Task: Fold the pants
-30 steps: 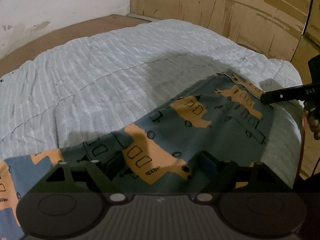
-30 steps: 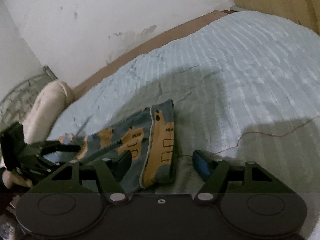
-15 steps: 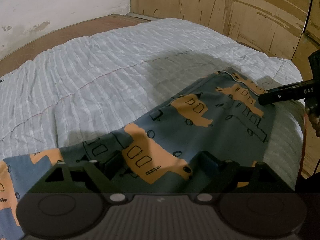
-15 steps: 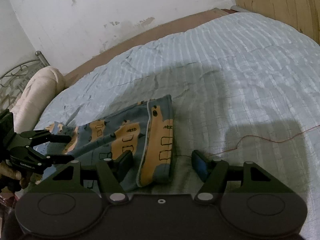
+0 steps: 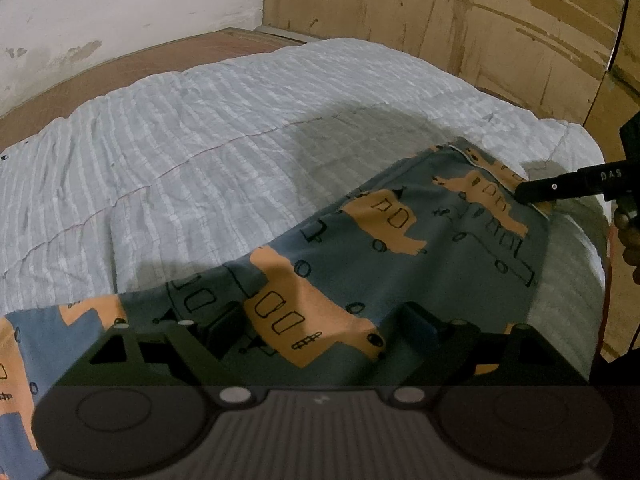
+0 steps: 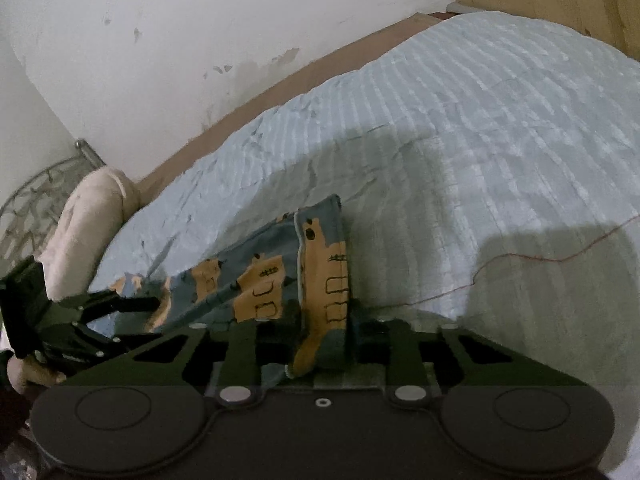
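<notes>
The blue-grey cotton pants with orange vehicle prints (image 5: 400, 248) lie along the near edge of the pale striped quilt (image 5: 224, 128). The right gripper (image 6: 320, 344) is closing on their hem (apparently pinching it already); the left gripper (image 5: 316, 328) hovers spread wide over the pants.

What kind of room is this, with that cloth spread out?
Probably a bedroom. A wide bed covered by a pale quilted bedspread fills the view, a cream bolster pillow lies at its edge, and patterned pants lie spread on top.
</notes>
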The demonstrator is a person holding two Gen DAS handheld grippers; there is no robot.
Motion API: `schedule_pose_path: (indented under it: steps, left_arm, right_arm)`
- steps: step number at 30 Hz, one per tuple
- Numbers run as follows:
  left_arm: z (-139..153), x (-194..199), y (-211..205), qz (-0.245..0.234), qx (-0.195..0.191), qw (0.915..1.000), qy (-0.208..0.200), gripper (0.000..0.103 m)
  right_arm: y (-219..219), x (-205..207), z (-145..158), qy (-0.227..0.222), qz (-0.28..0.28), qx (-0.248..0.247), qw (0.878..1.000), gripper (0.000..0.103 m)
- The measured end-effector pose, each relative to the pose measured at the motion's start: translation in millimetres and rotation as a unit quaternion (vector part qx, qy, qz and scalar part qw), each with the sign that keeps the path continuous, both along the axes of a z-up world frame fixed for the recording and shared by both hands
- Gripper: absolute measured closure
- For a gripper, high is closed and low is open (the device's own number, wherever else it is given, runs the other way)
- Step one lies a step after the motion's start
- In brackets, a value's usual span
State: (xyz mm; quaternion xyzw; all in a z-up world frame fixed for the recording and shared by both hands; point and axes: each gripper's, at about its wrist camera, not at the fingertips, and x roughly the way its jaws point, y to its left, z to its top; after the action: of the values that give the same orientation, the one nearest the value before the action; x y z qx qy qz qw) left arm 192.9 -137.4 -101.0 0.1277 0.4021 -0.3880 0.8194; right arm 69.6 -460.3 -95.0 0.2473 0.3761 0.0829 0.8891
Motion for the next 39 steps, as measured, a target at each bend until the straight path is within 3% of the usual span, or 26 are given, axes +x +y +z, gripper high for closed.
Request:
schedule_pose_path:
  steps: [3,8,10,16,17,19,22,24,28,32,34,39]
  left_arm:
    - [1,2,4,0.004,-0.009,0.9999,0.005,0.014]
    - [1,1,13,0.008,-0.016,0.9998,0.007,0.014]
    - [2,-1,15,0.009,-0.015,0.9998,0.005,0.014]
    - [0,0,22,0.013,-0.021,0.9996,0.01,0.014]
    - [0,0,23,0.014,-0.022,0.9996,0.01,0.014]
    - [2,-2,26,0.018,-0.024,0.9995,0.008,0.014]
    - [3,-1,37,0.031,-0.034,0.9989,0.011,0.014]
    - [6,0,53,0.047,-0.056,0.9972,0.02,0.014]
    - [11,8,105,0.088,-0.135,0.9847,0.065,0.014]
    - [11,14,172,0.159,-0.227,0.9545,0.109,0.014]
    - [11,13,201,0.192,-0.24,0.9457,0.105,0.014]
    - [11,5,244,0.228,-0.235,0.9402,0.094,0.014]
  right_arm:
    - [1,-4,5,-0.008,-0.013,0.009,1.0,0.092]
    - [8,-5,9,-0.015,-0.019,0.0,1.0,0.092]
    - [3,-4,1,0.005,-0.042,0.014,0.999,0.07]
    - [-5,-12,-18,0.005,-0.062,0.069,0.996,0.063]
    - [-3,-10,-20,0.002,-0.059,0.074,0.996,0.064]
    - [1,-2,-20,-0.008,-0.044,0.086,0.995,0.087]
    - [19,3,-1,-0.037,-0.019,0.054,0.998,0.087]
    - [38,5,18,-0.057,0.0,0.006,0.998,0.087]
    - [95,15,58,-0.098,0.062,-0.075,0.99,0.087]
    - [163,36,69,-0.107,0.127,-0.088,0.982,0.087]
    - [199,47,61,-0.099,0.151,-0.101,0.978,0.087]
    - [282,64,24,-0.055,0.183,-0.128,0.973,0.087]
